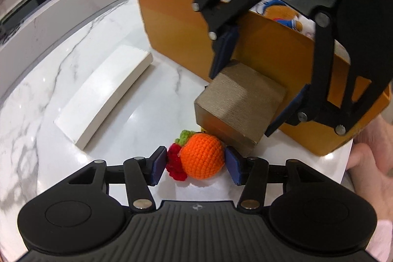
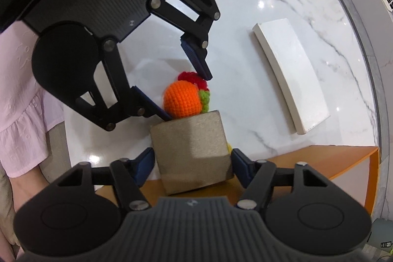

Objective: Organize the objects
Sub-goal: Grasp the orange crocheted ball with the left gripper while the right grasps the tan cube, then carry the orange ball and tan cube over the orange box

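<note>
Crocheted orange fruit (image 1: 202, 156) sits on the marble desk (image 1: 73, 70), right between the pads of my left hand-held gripper (image 1: 195, 163). The jaws stand close on either side; I cannot tell whether they already press it or only flank it. A red knitted piece (image 1: 175, 161) and a green leaf (image 1: 187, 135) cling to its side.

My right hand-held gripper (image 2: 192, 165) straddles the tan block (image 2: 190, 151), fingers spread, with a gap on at least one side, so I read it as open around the block, not clamped. The block stands just beside the orange box (image 1: 172, 23), touching or nearly touching the fruit.

As for progress, I judge some sorting already done: plush toys (image 1: 282, 12) lie inside the box. The fruit and the block remain outside, as does the white slab (image 1: 105, 95) lying apart on the desk. Both grasps look about to be made; lifting and dropping into the box are left.
</note>
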{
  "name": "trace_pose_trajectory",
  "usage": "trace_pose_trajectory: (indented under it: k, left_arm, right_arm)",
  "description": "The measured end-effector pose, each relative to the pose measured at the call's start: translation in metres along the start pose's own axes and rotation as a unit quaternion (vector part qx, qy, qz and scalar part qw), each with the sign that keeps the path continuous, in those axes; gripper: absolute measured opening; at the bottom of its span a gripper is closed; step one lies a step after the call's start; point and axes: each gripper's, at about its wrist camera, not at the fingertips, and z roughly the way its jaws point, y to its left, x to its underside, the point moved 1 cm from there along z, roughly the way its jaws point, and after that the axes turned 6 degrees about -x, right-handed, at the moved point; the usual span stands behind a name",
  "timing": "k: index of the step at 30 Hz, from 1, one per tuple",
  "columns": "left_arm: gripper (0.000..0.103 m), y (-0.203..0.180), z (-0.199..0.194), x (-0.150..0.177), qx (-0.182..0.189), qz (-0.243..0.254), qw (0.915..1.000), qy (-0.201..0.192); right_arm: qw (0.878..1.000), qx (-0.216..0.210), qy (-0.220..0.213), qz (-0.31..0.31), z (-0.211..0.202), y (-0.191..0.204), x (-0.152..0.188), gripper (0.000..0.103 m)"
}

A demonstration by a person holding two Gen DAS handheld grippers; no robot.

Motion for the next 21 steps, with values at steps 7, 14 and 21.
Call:
trace_pose_trajectory:
  k: [7,14,21]
  left_arm:
    - [0.056,0.006,-0.018,0.009,-0.021,-0.063,0.9977,-0.018]
    - [0.056,0.024,-0.076,-0.002,-0.032,-0.086,0.994,-0.06]
    - [0.056,0.015,-0.124,-0.043,-0.021,-0.066,0.9909,-0.115]
  right_arm:
    - [1.0,0.007,-0.021,-0.006,-0.011,0.011,0.003,0.065]
    - [0.997,0.038,-0.065,-0.01,-0.059,0.021,0.003,0.064]
    - [0.993,0.088,-0.082,-0.001,-0.11,0.026,0.027,0.063]
